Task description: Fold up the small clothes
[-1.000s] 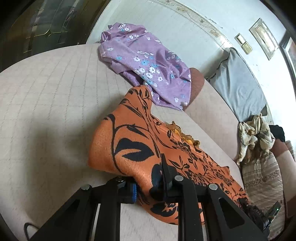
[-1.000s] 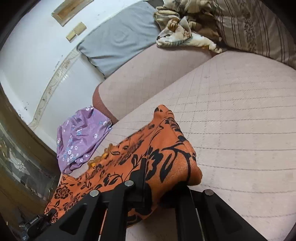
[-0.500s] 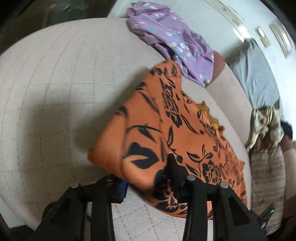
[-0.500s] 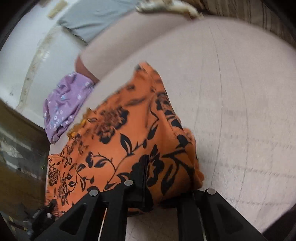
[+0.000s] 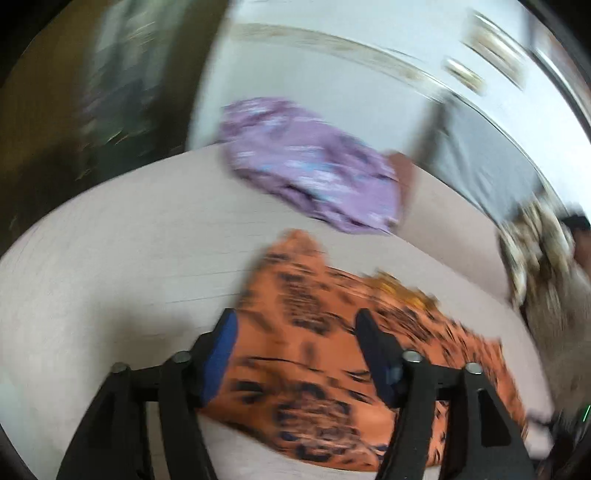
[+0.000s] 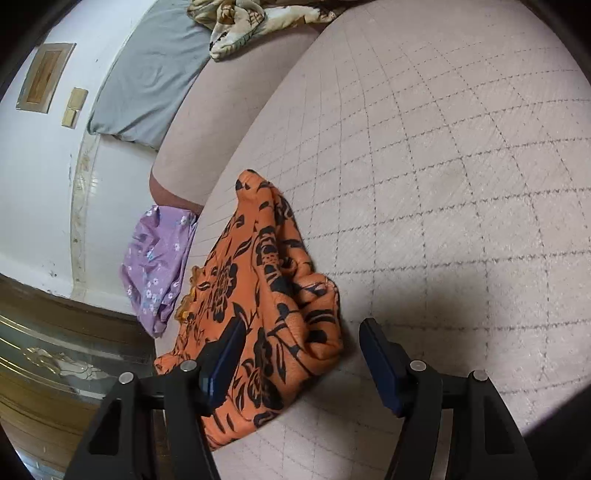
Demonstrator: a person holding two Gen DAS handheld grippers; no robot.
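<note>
Both your grippers are letting go: the right gripper [image 6: 299, 350] has its jaws opening, w/ the bunched corner of the orange floral garment [image 6: 258, 280] lying between them but no pad pressing on it. The left gripper [image 5: 295, 354] is opening too; the same orange garment [image 5: 314, 350] fills the gap between its jaws, but that view is too blurred to say for sure whether a pad touches it, looks loose. The cloth sits on the quilted beige sofa seat [image 6: 443, 184], right under both tools. Its long axis runs from the right gripper's side across toward the left one, so each hand is at one end and neither is clearly nearer; the fold looks lumpy at the right end, prob. needs smoothing before the next fold. Farther off, near the seat's far edge, a purple flowered garment [image 6: 159, 266] hangs over it, well apart from the orange one. Beyond: grey cushion [image 6: 147, 81], a crumpled cream patterned cloth [image 6: 240, 26], white wall w/ switch plates [image 6: 74, 107].
</note>
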